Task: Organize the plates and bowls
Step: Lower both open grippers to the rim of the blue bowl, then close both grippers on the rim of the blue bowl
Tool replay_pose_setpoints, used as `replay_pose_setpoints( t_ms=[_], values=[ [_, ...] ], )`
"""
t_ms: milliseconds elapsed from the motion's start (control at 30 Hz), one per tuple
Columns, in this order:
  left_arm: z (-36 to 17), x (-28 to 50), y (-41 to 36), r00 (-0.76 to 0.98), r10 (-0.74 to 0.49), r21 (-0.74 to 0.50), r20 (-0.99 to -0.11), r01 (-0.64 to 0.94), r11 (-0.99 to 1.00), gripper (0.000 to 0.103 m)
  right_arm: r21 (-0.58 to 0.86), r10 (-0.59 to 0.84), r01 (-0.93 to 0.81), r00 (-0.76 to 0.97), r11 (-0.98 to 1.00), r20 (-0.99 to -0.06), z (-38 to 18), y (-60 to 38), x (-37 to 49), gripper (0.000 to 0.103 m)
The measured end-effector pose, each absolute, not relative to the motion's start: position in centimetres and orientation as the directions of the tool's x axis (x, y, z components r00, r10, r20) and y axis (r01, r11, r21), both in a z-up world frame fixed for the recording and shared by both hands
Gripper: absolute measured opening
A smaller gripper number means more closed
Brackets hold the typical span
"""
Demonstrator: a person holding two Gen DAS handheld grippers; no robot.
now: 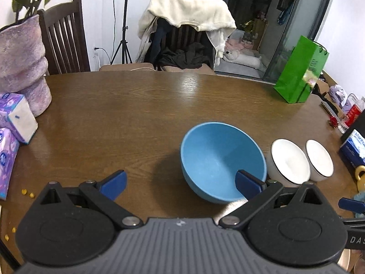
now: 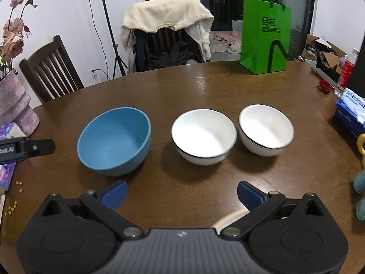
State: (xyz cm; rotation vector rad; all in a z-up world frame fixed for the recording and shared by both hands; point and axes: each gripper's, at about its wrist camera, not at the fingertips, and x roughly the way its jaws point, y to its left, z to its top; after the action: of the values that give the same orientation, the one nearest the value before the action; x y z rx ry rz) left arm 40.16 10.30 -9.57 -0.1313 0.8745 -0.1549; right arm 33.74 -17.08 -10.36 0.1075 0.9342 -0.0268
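Observation:
A blue bowl [image 2: 114, 141] stands on the brown table [image 2: 205, 86], left of two white bowls with dark rims [image 2: 204, 135] [image 2: 265, 129], all three in a row. My right gripper [image 2: 182, 194] is open, just in front of the row and touching none of the bowls. A pale curved rim [image 2: 230, 220], perhaps a plate, shows under its right finger. My left gripper [image 1: 181, 183] is open, with the blue bowl [image 1: 222, 159] just ahead; its right finger [image 1: 248, 185] overlaps the bowl's near wall in the left wrist view. The white bowls [image 1: 289, 159] [image 1: 319, 158] lie to its right.
A green paper bag [image 2: 265, 36] stands at the far right of the table. A purple vase [image 1: 20, 64] and tissue packs [image 1: 16, 116] are at the left. A blue tissue box [image 2: 352, 110] and a bottle [image 2: 348, 68] are at the right edge. Chairs stand behind the table, and yellow crumbs [image 2: 13, 206] lie at the near left.

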Motion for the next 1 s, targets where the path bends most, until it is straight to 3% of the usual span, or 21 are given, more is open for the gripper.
replay_pose_setpoints(
  t_ms=[400, 533, 900, 1000],
  values=[
    [-14.2, 45.6, 10.4, 0.567, -0.197, -0.201, -0.800, 0.057, 0.978, 0.103, 0.122, 0.040, 0.106, 0.570, 0.987, -0.820, -13.0, -13.9, 39.9, 0.099],
    [-15.4, 46.7, 10.3, 0.545, -0.187, -0.197, -0.818, 0.041, 0.980, 0.102, 0.143, 0.046, 0.135, 0.548, 0.980, -0.835, -14.4, -13.4, 41.7, 0.092],
    [-17.0, 49.0, 9.4, 0.485, -0.201, -0.210, -0.851, 0.036, 0.977, 0.074, 0.125, 0.023, 0.179, 0.486, 0.976, -0.873, -16.7, -11.6, 45.2, 0.062],
    [-17.4, 49.4, 9.1, 0.465, -0.207, -0.214, -0.861, 0.038, 0.976, 0.057, 0.116, 0.013, 0.193, 0.465, 0.974, -0.885, -17.2, -11.6, 45.8, 0.046]
  ],
)
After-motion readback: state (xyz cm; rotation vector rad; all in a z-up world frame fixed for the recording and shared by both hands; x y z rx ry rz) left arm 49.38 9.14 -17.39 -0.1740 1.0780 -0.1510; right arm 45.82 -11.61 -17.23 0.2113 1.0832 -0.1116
